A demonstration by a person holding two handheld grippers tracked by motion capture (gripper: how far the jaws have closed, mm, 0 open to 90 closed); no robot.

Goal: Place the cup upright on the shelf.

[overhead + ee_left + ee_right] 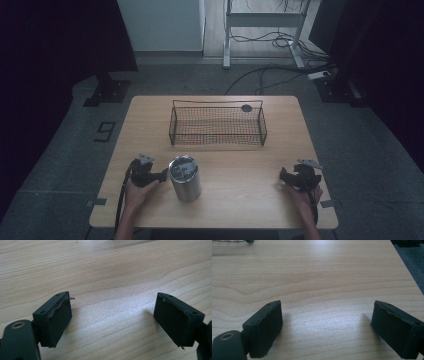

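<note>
- High view first: we see a metal canister (185, 178) standing upright on the table (250, 195), near the front edge and left of centre, its long axis vertical and its lid on top.
- Our left claw (164, 175) sits just beside the canister's left wall, pointing toward it; whether it touches the metal we cannot tell.
- Our right claw (283, 177) rests well apart from the canister, over by the table's right side, so the left hand is plainly the nearer one.
- Left gripper view shows the left claw's pads (60, 317) spread wide over bare wood, gripping nothing.
- Right gripper view shows the right claw (325, 327) equally wide, with bare wood between its jaws.
- Behind the canister, a wire basket (218, 134) stands toward the far edge; we see no contents through the mesh, and a small dark round thing (246, 108) sits at its far rim.
</note>
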